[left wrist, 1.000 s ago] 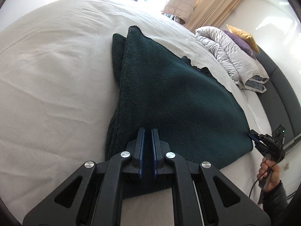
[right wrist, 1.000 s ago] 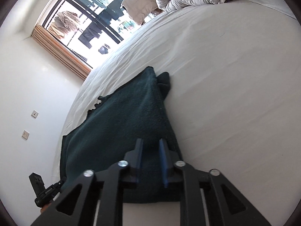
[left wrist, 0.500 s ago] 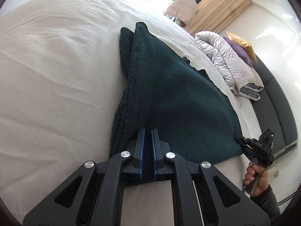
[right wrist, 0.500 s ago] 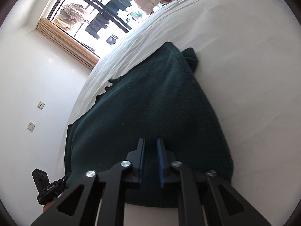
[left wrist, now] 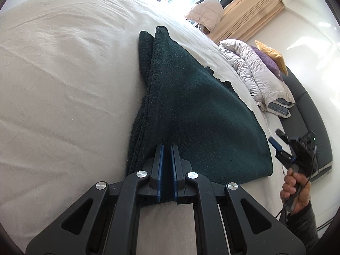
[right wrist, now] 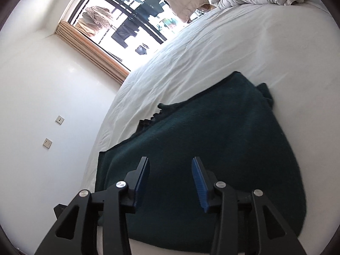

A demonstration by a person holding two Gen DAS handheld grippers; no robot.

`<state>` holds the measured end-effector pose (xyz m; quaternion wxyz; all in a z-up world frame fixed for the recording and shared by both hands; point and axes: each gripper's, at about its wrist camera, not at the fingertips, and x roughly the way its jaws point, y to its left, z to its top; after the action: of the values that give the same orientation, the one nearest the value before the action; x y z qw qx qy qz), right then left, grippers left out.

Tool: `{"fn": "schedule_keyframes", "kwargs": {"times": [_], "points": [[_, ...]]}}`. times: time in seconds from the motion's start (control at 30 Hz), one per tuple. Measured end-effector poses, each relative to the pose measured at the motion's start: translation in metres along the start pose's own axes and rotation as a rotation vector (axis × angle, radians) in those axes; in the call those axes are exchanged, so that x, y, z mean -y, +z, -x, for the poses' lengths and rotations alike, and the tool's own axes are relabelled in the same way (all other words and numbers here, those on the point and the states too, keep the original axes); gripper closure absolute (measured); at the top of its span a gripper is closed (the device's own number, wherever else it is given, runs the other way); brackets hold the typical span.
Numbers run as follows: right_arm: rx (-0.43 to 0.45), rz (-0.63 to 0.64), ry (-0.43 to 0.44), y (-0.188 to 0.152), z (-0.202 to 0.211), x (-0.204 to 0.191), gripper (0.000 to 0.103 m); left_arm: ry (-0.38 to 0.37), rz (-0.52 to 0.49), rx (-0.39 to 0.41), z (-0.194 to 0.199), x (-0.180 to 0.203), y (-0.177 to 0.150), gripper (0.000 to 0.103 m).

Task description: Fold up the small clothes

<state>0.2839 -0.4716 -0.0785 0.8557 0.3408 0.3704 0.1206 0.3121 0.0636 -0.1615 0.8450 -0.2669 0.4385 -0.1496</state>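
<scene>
Your bed (left wrist: pixel 63 74) fills both views, white sheet lightly creased. On it lies the dark green garment (left wrist: pixel 191 110), folded over on itself, running from your left gripper up toward twelve o'clock in the left view, with a doubled edge along its nine o'clock side. In the right view the garment (right wrist: pixel 212 148) spreads wide across the lower middle, its ragged edge toward ten o'clock.

A bundled duvet (left wrist: pixel 255 74) sits on the bed at two o'clock in the left view, with a purple cushion (left wrist: pixel 265 58) and a yellow one (left wrist: pixel 272 54) behind it. The window (right wrist: pixel 131 17) shows at eleven o'clock in the right view, washing hung outside it, a curtain (right wrist: pixel 91 46) bunched along its lower edge. Two wall plates (right wrist: pixel 60 119) sit at nine o'clock.

Your left gripper (left wrist: pixel 167 165) is clamped tight on the garment's near edge, cloth pinched between the blue pads (left wrist: pixel 160 174). Your right gripper (right wrist: pixel 170 178) is opening now, the pads clear of the cloth, which lies beneath the gap without being pinched. From the left view that right gripper (left wrist: pixel 278 146) hangs at three o'clock, just off the garment's corner, your hand (left wrist: pixel 295 189) wrapped round its handle.
</scene>
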Motion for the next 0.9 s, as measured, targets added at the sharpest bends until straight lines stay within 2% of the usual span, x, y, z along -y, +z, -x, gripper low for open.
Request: {"fn": "schedule_keyframes", "kwargs": {"times": [0.07, 0.17, 0.2, 0.23, 0.27, 0.37, 0.4, 0.43, 0.5, 0.53, 0.57, 0.6, 0.67, 0.73, 0.77, 0.8, 0.83, 0.9], "points": [[-0.010, -0.022, 0.027, 0.006, -0.012, 0.004, 0.052, -0.005, 0.003, 0.002, 0.000, -0.001, 0.000, 0.096], [-0.025, -0.116, 0.003, 0.013, -0.031, 0.030, 0.053, -0.012, 0.005, 0.003, 0.001, -0.003, -0.002, 0.096], [-0.024, -0.157, -0.014, 0.013, -0.034, 0.043, 0.060, -0.016, 0.007, 0.003, 0.001, -0.003, -0.002, 0.096], [-0.010, -0.195, -0.018, 0.014, -0.034, 0.058, 0.083, -0.021, 0.008, 0.005, 0.001, -0.004, -0.002, 0.096], [-0.002, -0.229, -0.018, 0.014, -0.032, 0.070, 0.102, -0.029, 0.012, 0.008, 0.002, -0.005, -0.002, 0.096], [0.058, -0.301, -0.027, 0.013, -0.013, 0.095, 0.103, -0.078, 0.054, 0.018, 0.006, -0.013, -0.002, 0.096], [0.081, -0.297, -0.061, 0.013, -0.005, 0.095, 0.103, -0.103, 0.045, 0.001, 0.009, -0.015, -0.001, 0.096], [0.100, -0.291, -0.100, 0.014, 0.003, 0.093, 0.100, -0.104, 0.062, 0.015, 0.016, -0.016, -0.001, 0.096], [0.112, -0.285, -0.116, 0.012, 0.016, 0.085, 0.073, -0.095, 0.090, 0.054, 0.031, -0.017, -0.006, 0.096], [0.124, -0.272, -0.118, 0.009, 0.022, 0.077, 0.051, -0.088, 0.109, 0.072, 0.039, -0.018, -0.009, 0.096], [0.139, -0.249, -0.119, 0.007, 0.026, 0.070, 0.037, -0.089, 0.128, 0.091, 0.047, -0.020, -0.013, 0.096], [0.151, -0.220, -0.113, 0.003, 0.029, 0.058, 0.034, -0.092, 0.161, 0.115, 0.056, -0.023, -0.018, 0.096], [0.129, -0.181, -0.049, -0.004, 0.024, 0.040, 0.034, -0.093, 0.227, 0.152, 0.068, -0.026, -0.027, 0.094], [0.069, -0.140, 0.014, -0.011, 0.009, 0.020, 0.034, -0.125, 0.283, 0.170, 0.076, -0.025, -0.038, 0.082], [0.045, -0.118, 0.034, -0.013, 0.003, 0.010, 0.034, -0.141, 0.304, 0.177, 0.078, -0.022, -0.043, 0.067], [0.022, -0.095, 0.059, -0.015, -0.004, -0.001, 0.034, -0.158, 0.327, 0.189, 0.080, -0.018, -0.049, 0.039], [-0.002, -0.074, 0.091, -0.018, -0.012, -0.012, 0.034, -0.169, 0.343, 0.208, 0.082, -0.013, -0.054, 0.023], [-0.060, -0.039, 0.143, -0.022, -0.028, -0.032, 0.034, -0.169, 0.346, 0.229, 0.082, -0.003, -0.061, 0.019]]}}
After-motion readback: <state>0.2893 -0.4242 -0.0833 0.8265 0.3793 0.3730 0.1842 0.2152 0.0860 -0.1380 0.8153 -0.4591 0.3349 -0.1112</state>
